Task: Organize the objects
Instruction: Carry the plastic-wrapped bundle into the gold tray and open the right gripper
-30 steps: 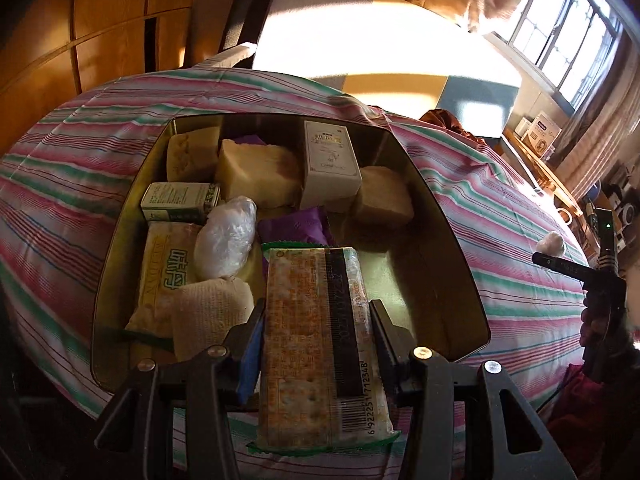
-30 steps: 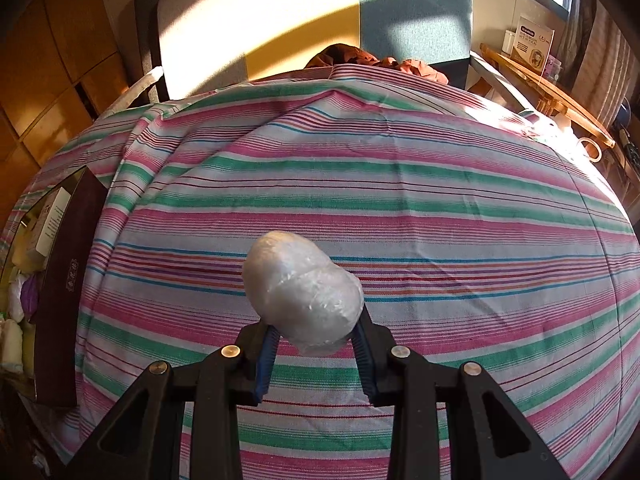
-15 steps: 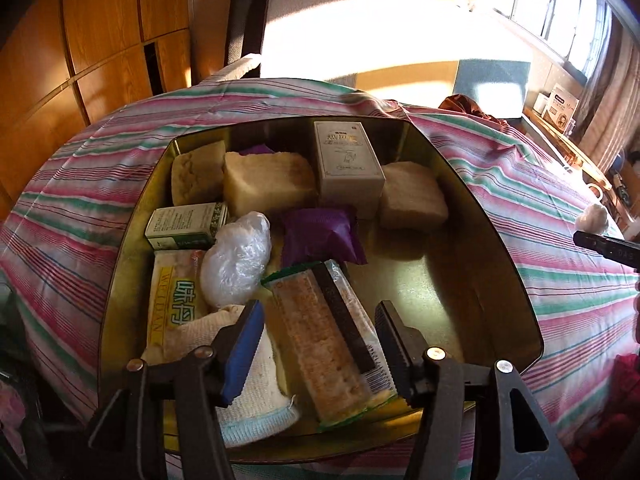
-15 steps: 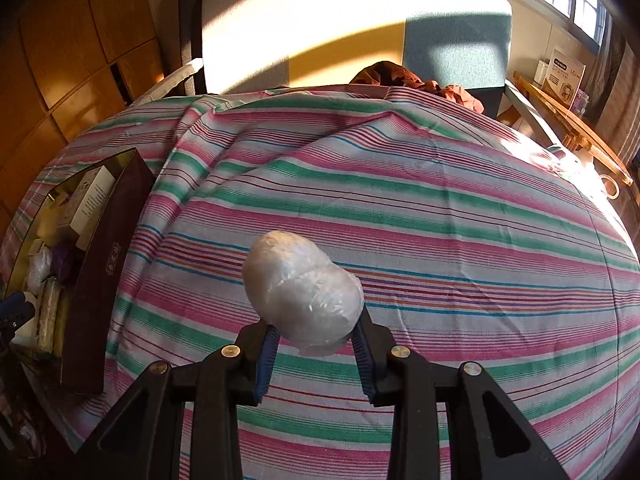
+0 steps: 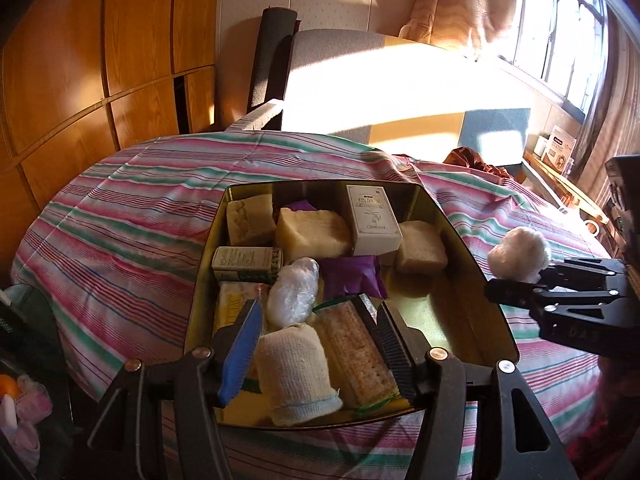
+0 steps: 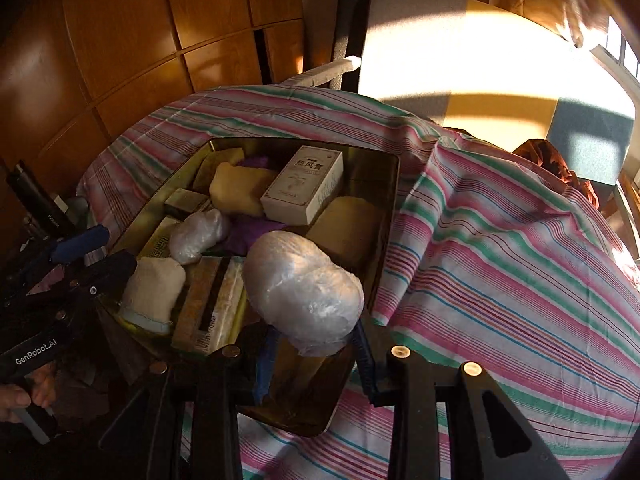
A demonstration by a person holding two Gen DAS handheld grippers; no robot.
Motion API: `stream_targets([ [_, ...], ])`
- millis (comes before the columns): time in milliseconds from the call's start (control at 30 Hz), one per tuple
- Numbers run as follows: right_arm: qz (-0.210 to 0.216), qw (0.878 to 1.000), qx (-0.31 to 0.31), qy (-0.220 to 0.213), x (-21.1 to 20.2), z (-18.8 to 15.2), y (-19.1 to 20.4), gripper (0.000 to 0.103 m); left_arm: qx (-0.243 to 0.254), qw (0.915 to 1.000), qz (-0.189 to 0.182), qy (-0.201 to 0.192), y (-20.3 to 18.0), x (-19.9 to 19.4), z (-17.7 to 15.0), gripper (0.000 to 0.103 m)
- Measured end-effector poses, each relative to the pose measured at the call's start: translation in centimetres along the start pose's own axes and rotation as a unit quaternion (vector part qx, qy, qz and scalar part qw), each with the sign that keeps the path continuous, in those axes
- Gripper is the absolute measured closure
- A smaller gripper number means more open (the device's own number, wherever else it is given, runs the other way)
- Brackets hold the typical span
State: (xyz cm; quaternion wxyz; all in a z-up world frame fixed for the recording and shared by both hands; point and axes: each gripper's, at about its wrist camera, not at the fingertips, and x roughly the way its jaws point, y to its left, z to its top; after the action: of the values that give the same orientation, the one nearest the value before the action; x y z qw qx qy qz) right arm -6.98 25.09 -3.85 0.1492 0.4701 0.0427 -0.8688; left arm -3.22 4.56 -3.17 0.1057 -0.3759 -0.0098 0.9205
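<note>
**Wrapped bundle held at the gold tin's right edge**

The right gripper (image 6: 316, 344) is clenched on a white plastic-wrapped bundle (image 6: 304, 292), a lumpy egg-shaped bundle in crinkled, glossy film that catches the sun. Both blue pads pinch its lower end, so most of it sticks out past the fingertips. Its long axis runs along the fingers and leans toward the tin, with the fatter end farthest from the pads. In the left wrist view the same bundle (image 5: 519, 254) sits just outside the right wall of the gold tin (image 5: 472, 264), above the striped cloth (image 5: 120, 240), with the gripper reaching in from the right, tilted downward.

The left gripper (image 5: 320, 344) is released; its jaws have just been opening, and they now stand apart over the near end of the tin. Between them, lying loose in the tin, are a cracker packet (image 5: 356, 352) and a gauze roll (image 5: 294, 372); neither pad presses on them. The cracker packet lies lengthwise, its long side running from the near rim toward the middle of the tin. In the right wrist view a person's hand (image 6: 24, 396) grips the handle of this gripper at the lower left.

Further in the tin are a second plastic-wrapped lump (image 5: 294, 292), a purple pouch (image 5: 352, 280), a white carton (image 5: 372, 220) leaning on pale yellowish blocks (image 5: 312, 232), and a small green box (image 5: 246, 264).
</note>
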Motion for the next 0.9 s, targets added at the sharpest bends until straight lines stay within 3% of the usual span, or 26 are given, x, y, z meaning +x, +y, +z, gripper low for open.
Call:
stream_targets([
  [367,-0.034,0.996,-0.016,0.075,6.7,0.9,3.5,0.068,-0.042,0.9990,0.014,0.003,3.9,-0.6,-1.5,0.038],
  [500,-0.056,0.994,-0.017,0.093,8.2,0.9,4.1,0.058,-0.053,0.9983,0.021,0.007,4.7,-0.4,-1.8,0.035],
  [700,-0.066,0.996,-0.025,0.059,6.5,0.8,5.8,0.043,-0.055,0.9981,0.028,0.001,4.8,-0.6,-1.8,0.029],
  [900,-0.084,0.996,-0.033,0.027,4.8,0.6,7.2,0.043,-0.055,0.9977,0.037,-0.007,4.7,-1.1,-1.6,0.027],
])
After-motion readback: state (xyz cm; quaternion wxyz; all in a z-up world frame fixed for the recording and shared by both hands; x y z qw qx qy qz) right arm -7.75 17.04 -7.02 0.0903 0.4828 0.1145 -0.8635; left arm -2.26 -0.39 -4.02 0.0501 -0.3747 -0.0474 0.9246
